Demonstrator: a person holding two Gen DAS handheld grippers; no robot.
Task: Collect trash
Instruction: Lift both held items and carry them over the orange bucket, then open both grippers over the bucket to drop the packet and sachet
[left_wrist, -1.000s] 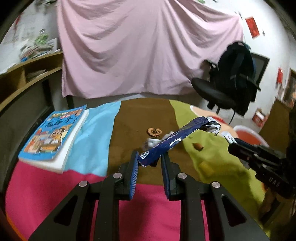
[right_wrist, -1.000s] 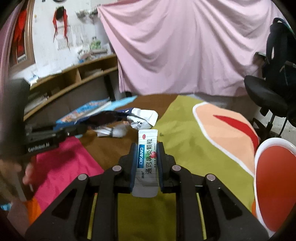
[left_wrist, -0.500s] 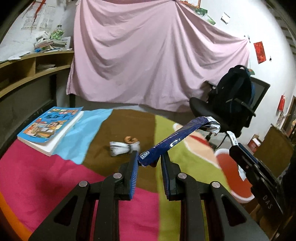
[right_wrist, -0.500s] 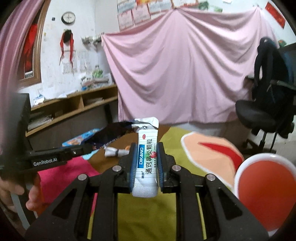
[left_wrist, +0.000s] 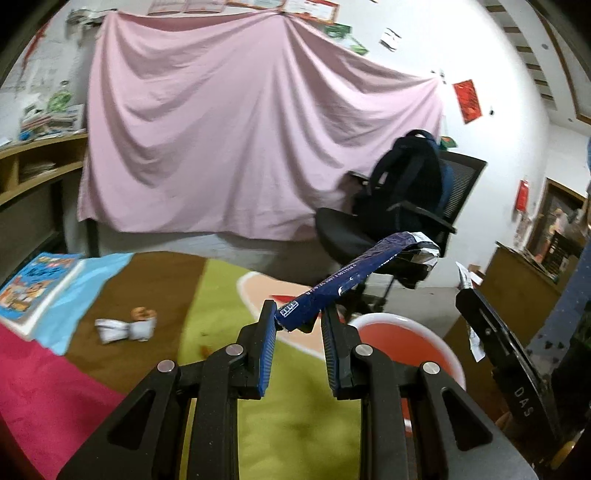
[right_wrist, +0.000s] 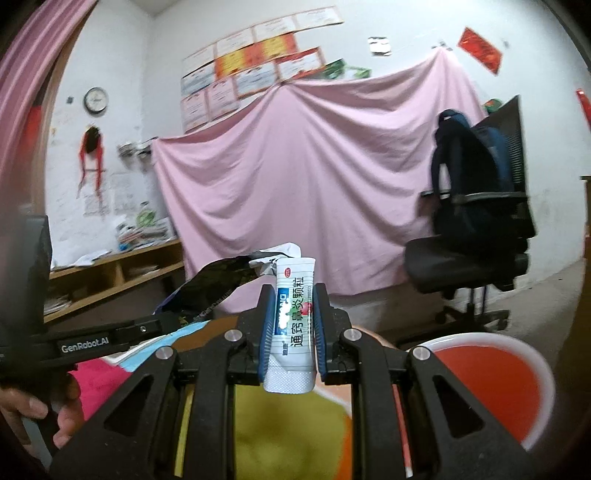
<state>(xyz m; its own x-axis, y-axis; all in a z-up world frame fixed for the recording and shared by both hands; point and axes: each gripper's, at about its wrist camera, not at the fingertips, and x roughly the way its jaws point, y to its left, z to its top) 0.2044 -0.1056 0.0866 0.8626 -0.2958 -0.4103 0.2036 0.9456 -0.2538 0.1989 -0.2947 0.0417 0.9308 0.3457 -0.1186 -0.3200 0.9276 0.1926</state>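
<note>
My left gripper (left_wrist: 298, 317) is shut on a long dark blue wrapper (left_wrist: 354, 273) that sticks up to the right, its torn silver end in the air. My right gripper (right_wrist: 291, 295) is shut on a white and blue medicine sachet (right_wrist: 293, 325), held upright. A red bin with a white rim (left_wrist: 448, 354) stands just beyond the left gripper, and low at the right in the right wrist view (right_wrist: 543, 369). A crumpled white wrapper (left_wrist: 123, 329) and a small brown scrap (left_wrist: 143, 313) lie on the brown part of the cloth. The right gripper's side shows at the right of the left wrist view (left_wrist: 480, 317).
A colourful cloth (left_wrist: 55, 387) covers the table. A children's book (left_wrist: 35, 282) lies at its left edge. A black office chair with a backpack (left_wrist: 402, 210) stands behind the bin. A pink sheet (left_wrist: 240, 147) hangs on the wall. Wooden shelves (left_wrist: 33, 170) are at the left.
Both grippers have risen and swung right with their trash held. The red bin has come closer and larger in both views. The book and crumpled wrapper have shifted left.
</note>
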